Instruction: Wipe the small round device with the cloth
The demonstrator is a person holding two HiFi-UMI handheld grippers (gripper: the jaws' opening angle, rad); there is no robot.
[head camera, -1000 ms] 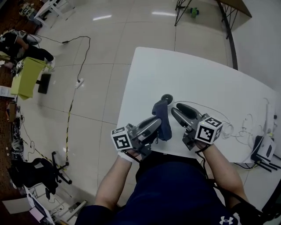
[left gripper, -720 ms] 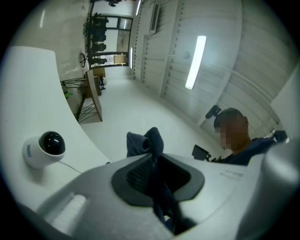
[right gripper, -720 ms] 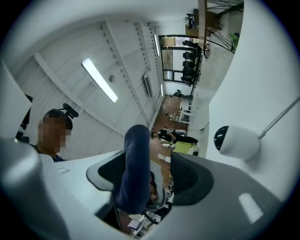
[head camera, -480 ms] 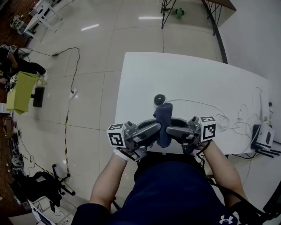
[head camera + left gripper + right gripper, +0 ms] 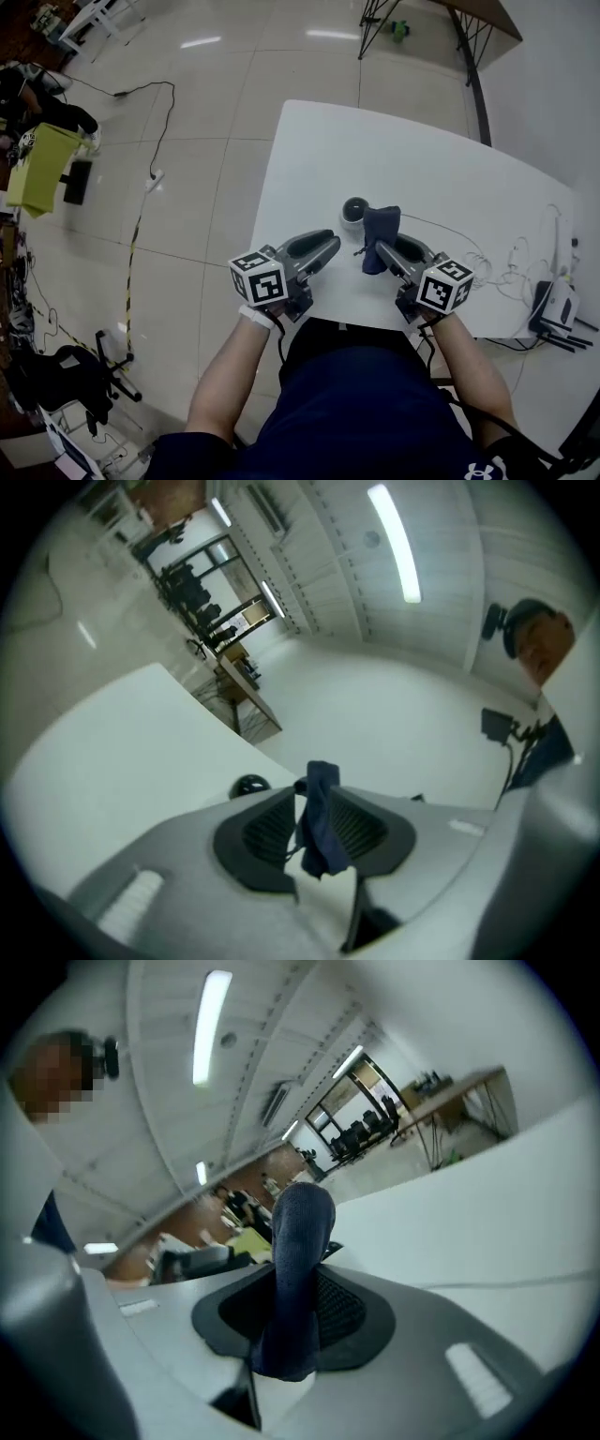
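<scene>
The person stands at the near edge of a white rectangular table (image 5: 422,159) with a grey two-jaw gripper in each hand. The right gripper (image 5: 378,249) has just been closing its jaws, and they now pinch a dark blue knitted cloth (image 5: 382,230) between their black ribbed pads. In the right gripper view the cloth stands up out of the clamp as a rounded roll. The small round device (image 5: 354,210), dark with a pale ring round it, sits on the table just left of the cloth's far end. I cannot tell whether the two touch.

The left gripper (image 5: 330,244) has just been opening its jaws, and they stand apart with nothing pressed between them. From above, bare tabletop shows between its tips and the cloth. Its own view looks through the gap at the cloth beyond, with the device just off to the left of it. Thin white cables (image 5: 506,267) lie in loops on the table to the right.
</scene>
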